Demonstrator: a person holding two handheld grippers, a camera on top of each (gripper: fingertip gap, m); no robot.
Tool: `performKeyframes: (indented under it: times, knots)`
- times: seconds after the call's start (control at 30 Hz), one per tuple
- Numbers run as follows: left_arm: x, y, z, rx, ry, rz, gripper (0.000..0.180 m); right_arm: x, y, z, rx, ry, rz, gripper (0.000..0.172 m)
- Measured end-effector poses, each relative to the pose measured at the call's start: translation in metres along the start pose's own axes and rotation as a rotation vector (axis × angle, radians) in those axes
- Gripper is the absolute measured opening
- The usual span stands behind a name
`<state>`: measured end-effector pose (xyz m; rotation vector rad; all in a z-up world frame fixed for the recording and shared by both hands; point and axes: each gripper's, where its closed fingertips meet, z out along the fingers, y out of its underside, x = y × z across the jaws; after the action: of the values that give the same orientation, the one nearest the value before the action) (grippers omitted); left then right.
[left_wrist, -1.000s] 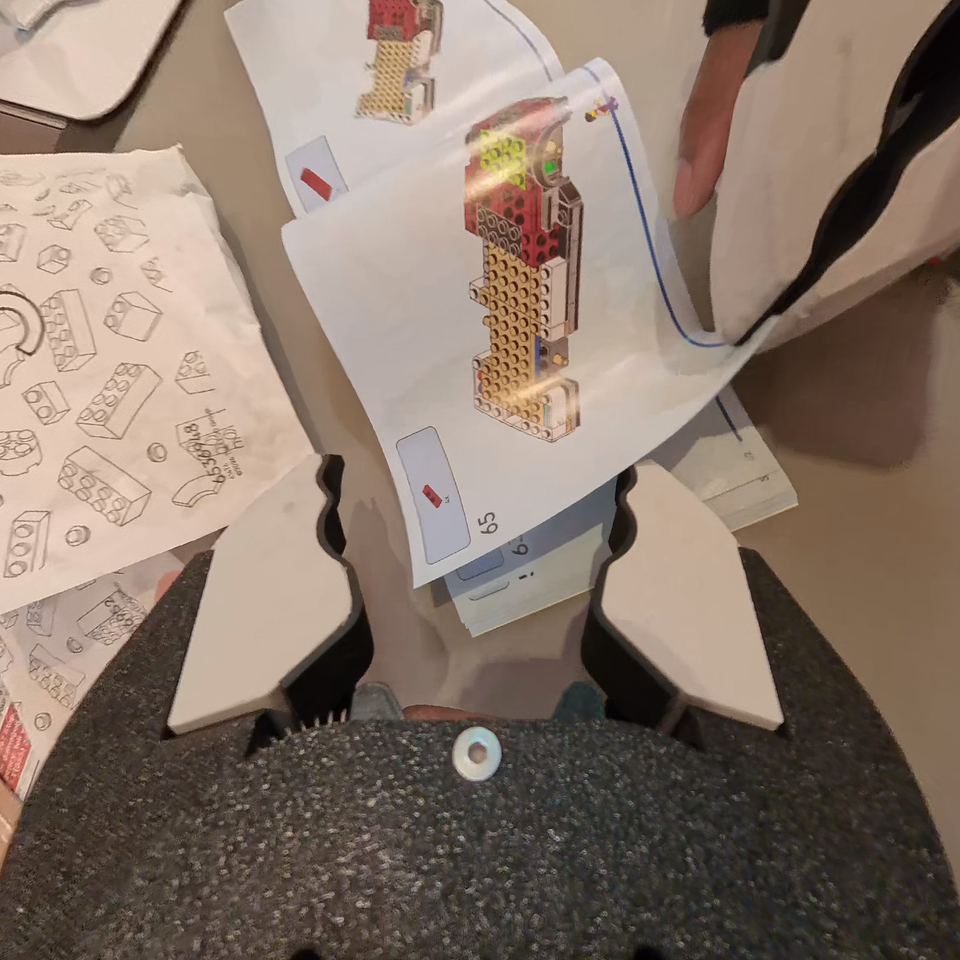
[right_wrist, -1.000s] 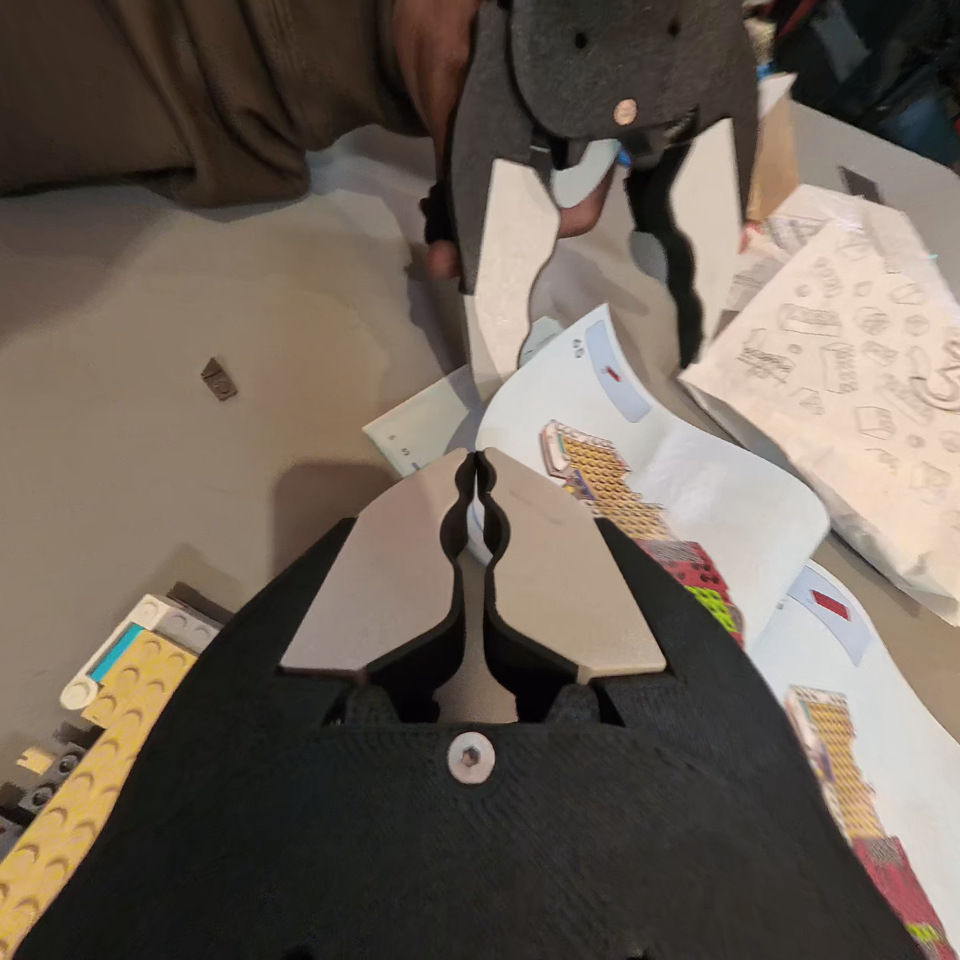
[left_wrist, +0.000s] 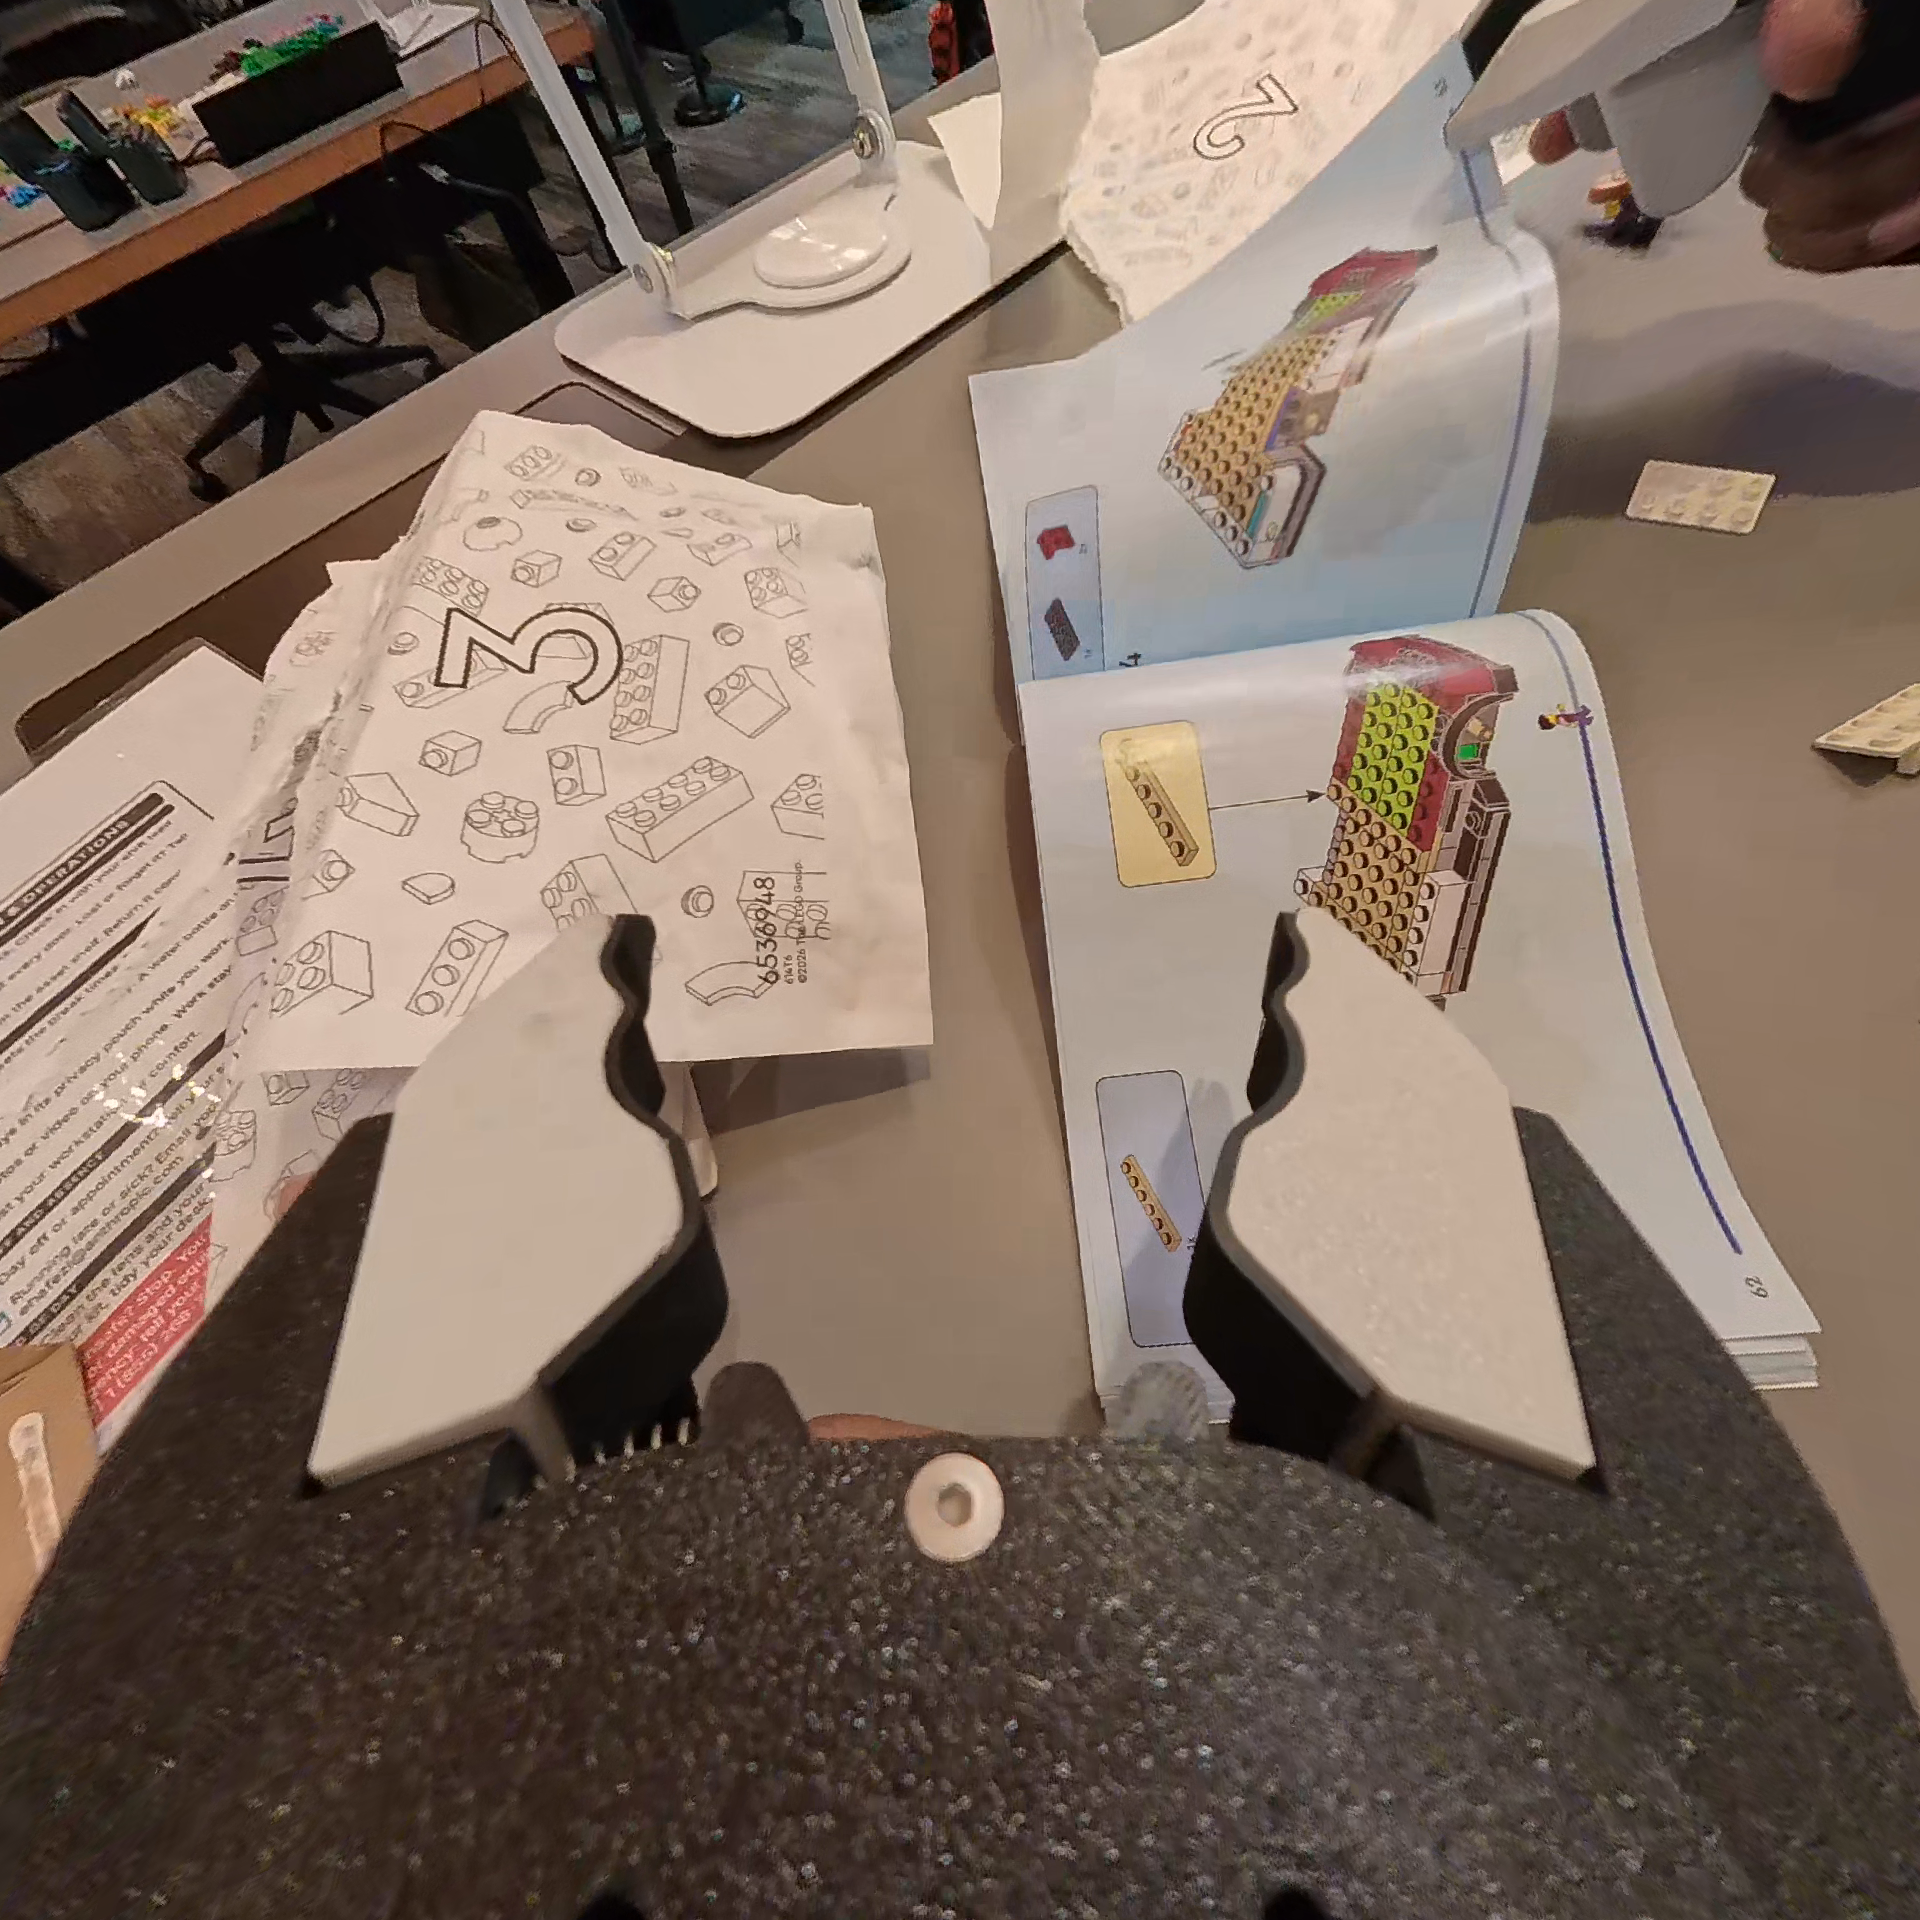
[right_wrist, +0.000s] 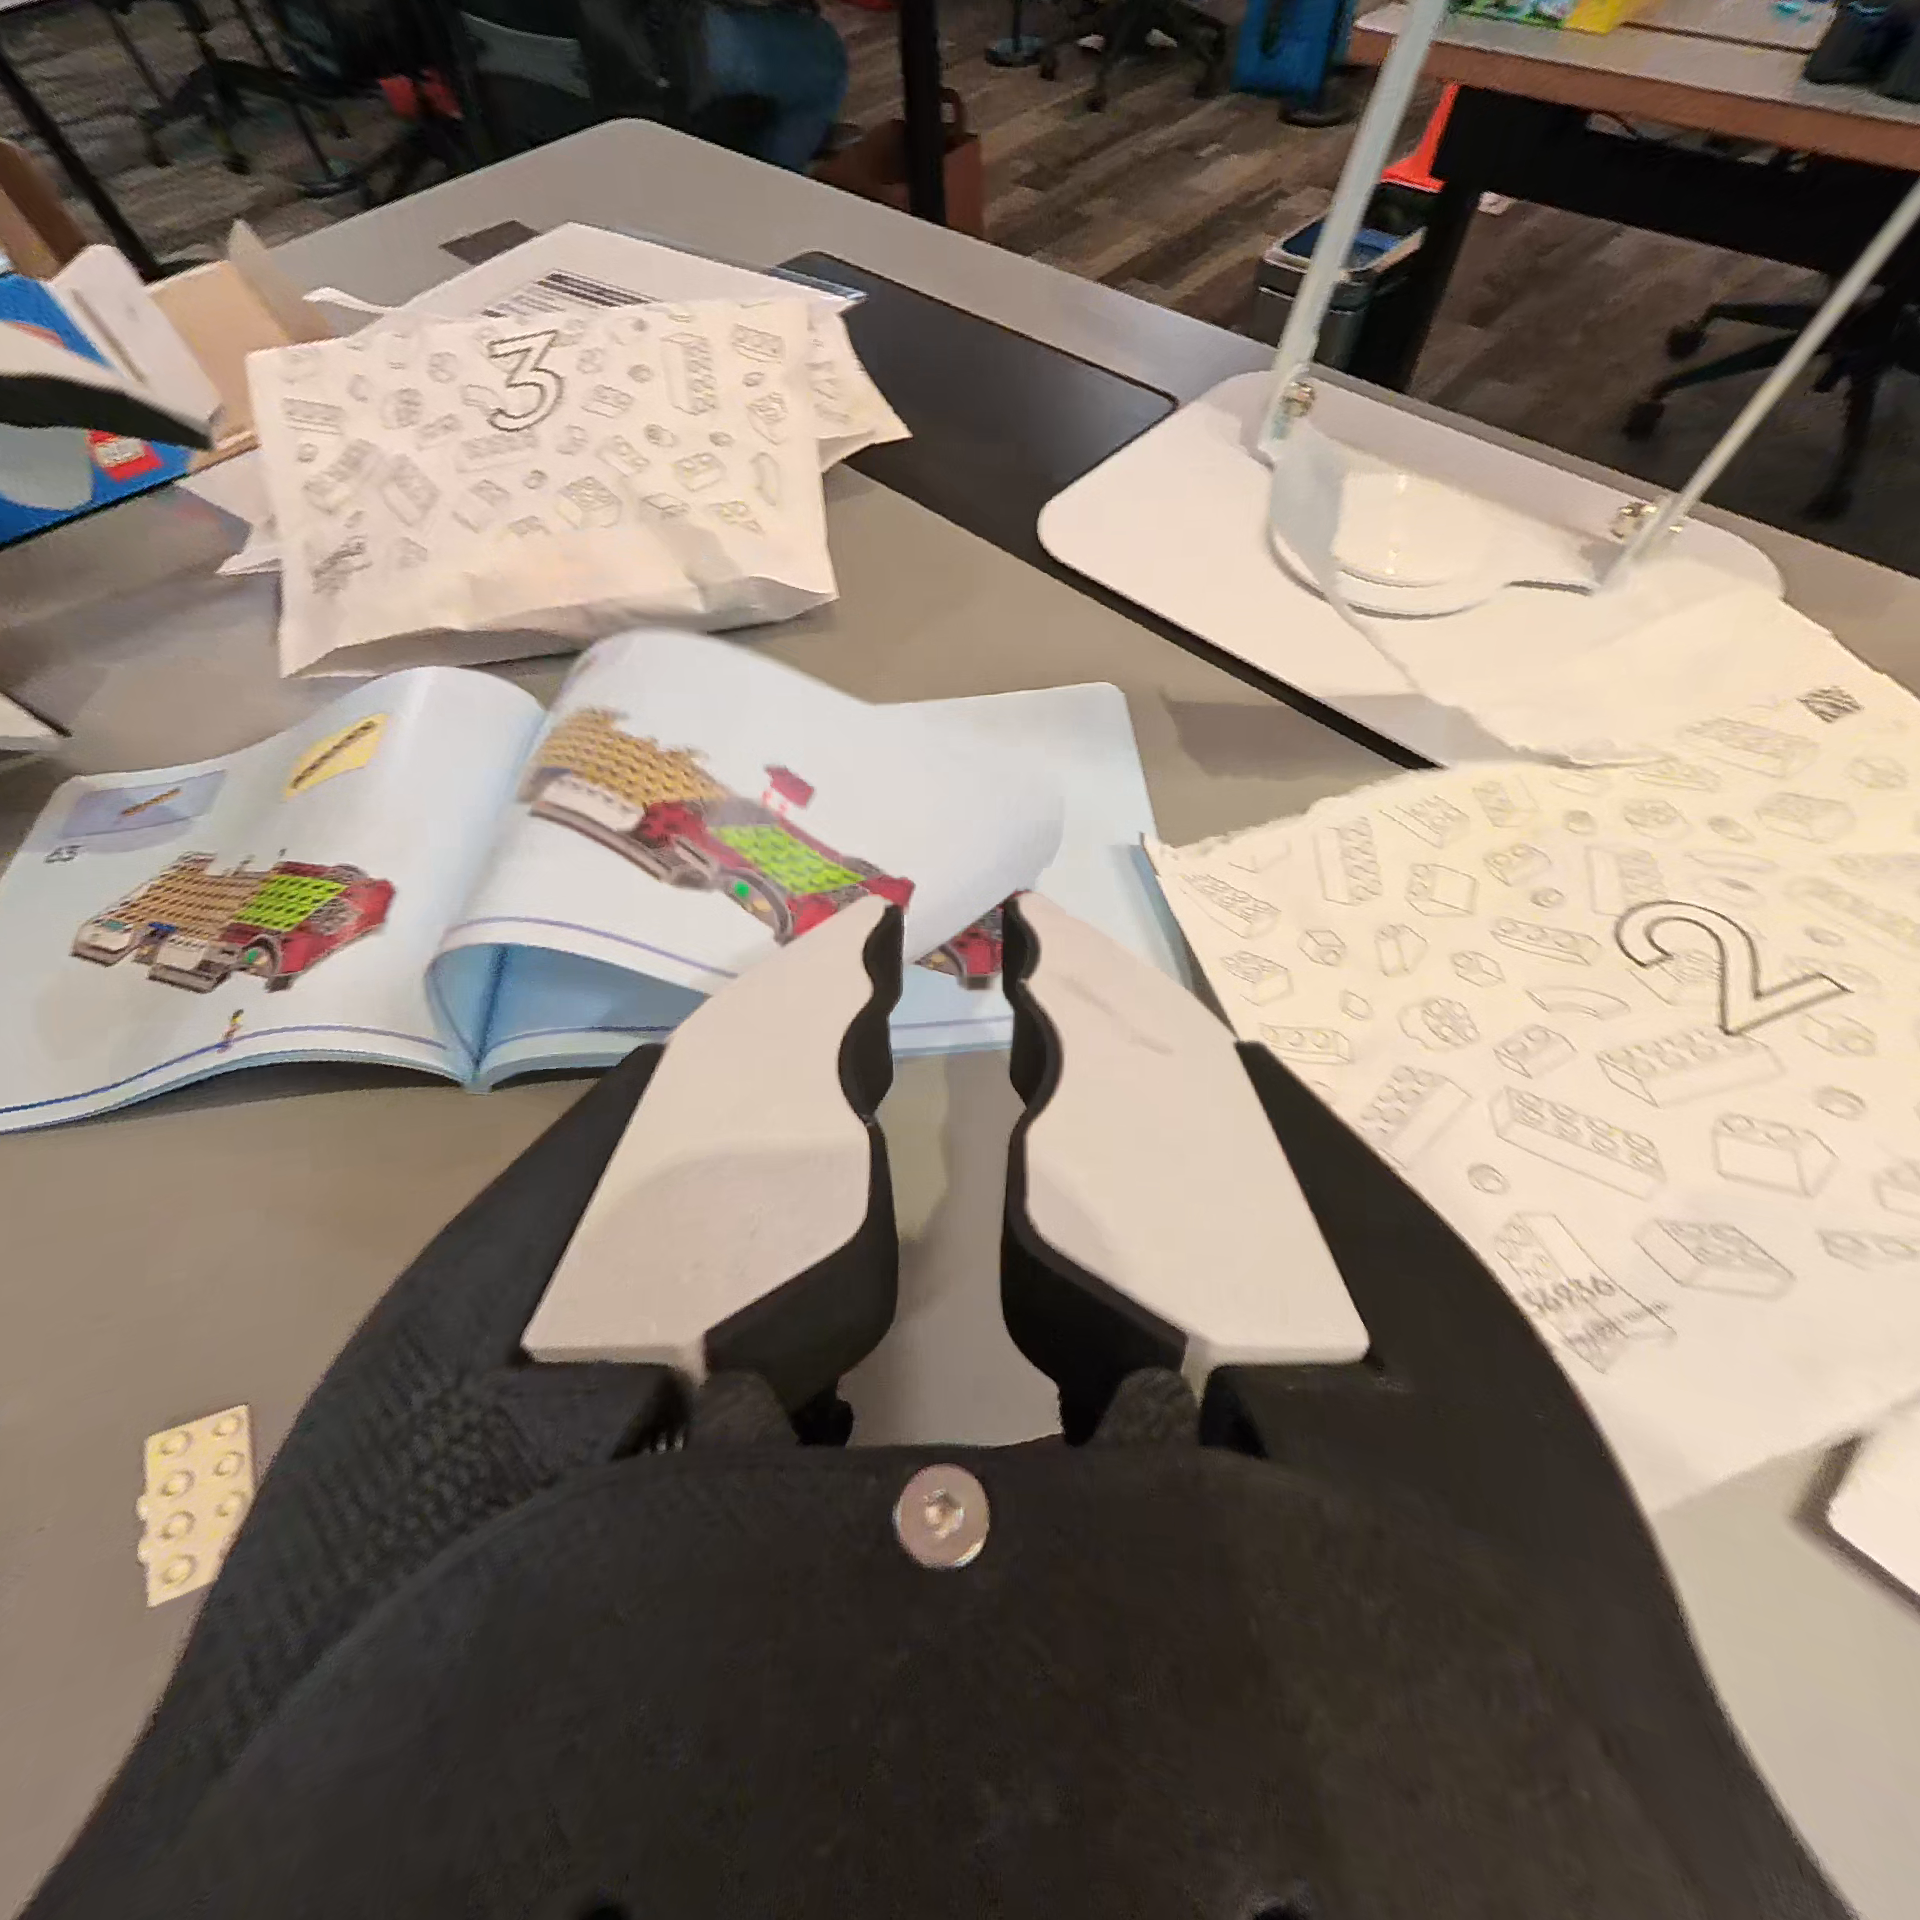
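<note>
Fingers, left gripper (left_wrist: 951, 940): spread wide, nothing between them, hovering over bare counter (left_wrist: 904, 1247).
Fingers, right gripper (right_wrist: 951, 914): a narrow gap, pads clear of the lifted page (right_wrist: 935, 831) curling just beyond their tips.
Booklet (left_wrist: 1351, 1091): lies open on the counter, right of the left gripper.
Paper bags: one (left_wrist: 623, 748) left of the booklet, another (right_wrist: 1558, 987) right of the right gripper.
Lamp base (right_wrist: 1195, 520): white, far side.
Tan plate (right_wrist: 197, 1496): near left.

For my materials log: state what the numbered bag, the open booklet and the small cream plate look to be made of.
Numbered bag: thin matte paper, creased, torn edge. Open booklet: glossy coated paper, sheen on curling pages. Small cream plate: probably hard plastic, moulded studs.
</note>
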<state>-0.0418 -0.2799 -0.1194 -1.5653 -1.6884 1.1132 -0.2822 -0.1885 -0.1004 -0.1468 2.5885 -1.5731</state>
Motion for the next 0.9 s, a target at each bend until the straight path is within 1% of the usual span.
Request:
performKeyframes:
  times: [0.2, 0.27, 0.53, 0.9]
  knots:
    - [0.006, 0.005, 0.005, -0.039, 0.035, -0.026, 0.107, 0.013, -0.003, -0.01, 0.029, 0.099, -0.033, 0.019]
    - [0.007, 0.007, 0.006, -0.048, 0.035, -0.018, 0.106, 0.01, -0.005, -0.01, 0.042, 0.098, -0.051, 0.019]
    - [0.014, 0.007, 0.01, -0.058, 0.056, -0.004, 0.101, -0.032, 0.011, -0.003, 0.002, -0.021, -0.132, 0.019]
    - [0.018, 0.01, 0.017, -0.063, 0.06, 0.021, 0.099, -0.079, 0.053, -0.026, -0.062, -0.201, -0.162, 0.018]
